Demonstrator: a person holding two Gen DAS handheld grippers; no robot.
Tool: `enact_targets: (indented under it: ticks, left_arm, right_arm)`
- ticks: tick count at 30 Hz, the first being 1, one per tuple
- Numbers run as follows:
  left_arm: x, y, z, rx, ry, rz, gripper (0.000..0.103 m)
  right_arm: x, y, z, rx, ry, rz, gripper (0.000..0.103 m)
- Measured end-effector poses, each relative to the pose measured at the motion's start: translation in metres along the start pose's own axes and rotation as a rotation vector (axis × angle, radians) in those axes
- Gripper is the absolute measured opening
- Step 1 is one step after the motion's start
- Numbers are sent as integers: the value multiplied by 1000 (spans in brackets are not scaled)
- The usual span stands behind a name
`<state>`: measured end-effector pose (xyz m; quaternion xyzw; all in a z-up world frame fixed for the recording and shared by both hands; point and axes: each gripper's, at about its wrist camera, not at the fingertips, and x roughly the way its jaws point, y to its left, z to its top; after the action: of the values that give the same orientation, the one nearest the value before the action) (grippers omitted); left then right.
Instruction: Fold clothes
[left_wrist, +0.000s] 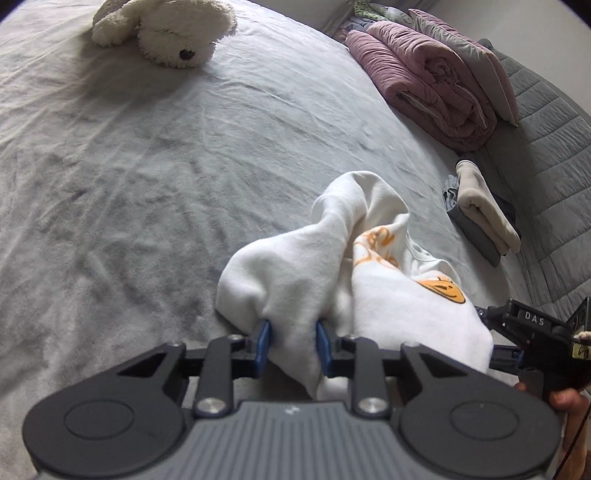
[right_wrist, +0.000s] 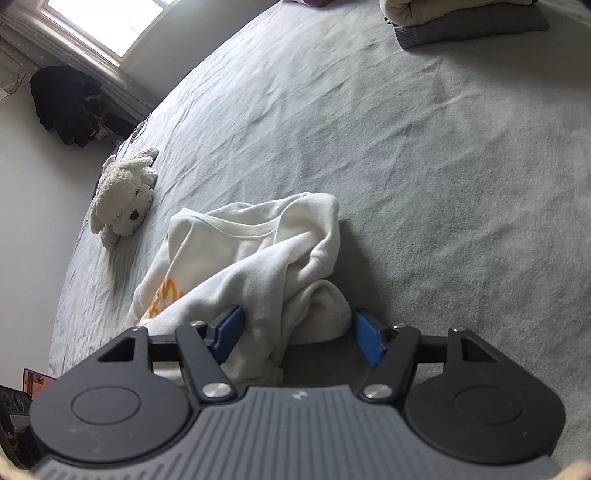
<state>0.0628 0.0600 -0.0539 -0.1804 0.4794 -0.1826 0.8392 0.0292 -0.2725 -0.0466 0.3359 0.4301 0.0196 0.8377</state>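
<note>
A wide bed (left_wrist: 155, 177) under a grey wrinkled sheet fills both views, daylight falling from a window (right_wrist: 107, 22) at eleven o'clock in the right wrist view. A crumpled white sweatshirt (left_wrist: 332, 266) with an orange print lies near the front edge. The left gripper (left_wrist: 291, 341) is pinched narrow on a fold of it, the blue pads pressing the cloth. The right gripper (right_wrist: 299, 336) stands fairly wide, with a bunched part of the sweatshirt between its fingers; the left pad touches the cloth while the right one stands clear, so nothing is gripped there.

The risk, on this evidence: the garment is wadded, so a lift may gather several layers, or the sheet beneath, and drag the bundle instead of spreading it. The thin pinch on the left could also slip.

Open bed stretches from nine to one o'clock in the left wrist view. A plush dog (left_wrist: 166, 29) lies well apart at eleven, a rolled pink quilt (left_wrist: 424, 85) at one, and a stack of folded clothes (left_wrist: 480, 210) at two, nearer the sweatshirt, beside the padded headboard (left_wrist: 546, 147).
</note>
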Motion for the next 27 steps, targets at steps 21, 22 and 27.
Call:
enact_targets:
  ticks: [21,22,27]
  left_arm:
    - [-43,-21,16,50,-292,185,9]
    - [-44,-20,17,45,-298,186,9]
    - [-45,-20,17,45,-311,208,9]
  right_arm:
    - [-33,14,10,-75,-258,23,10]
    - [-34,14,10,-78,-261,23,10]
    - [-35,18,9,-100,-270,11,10]
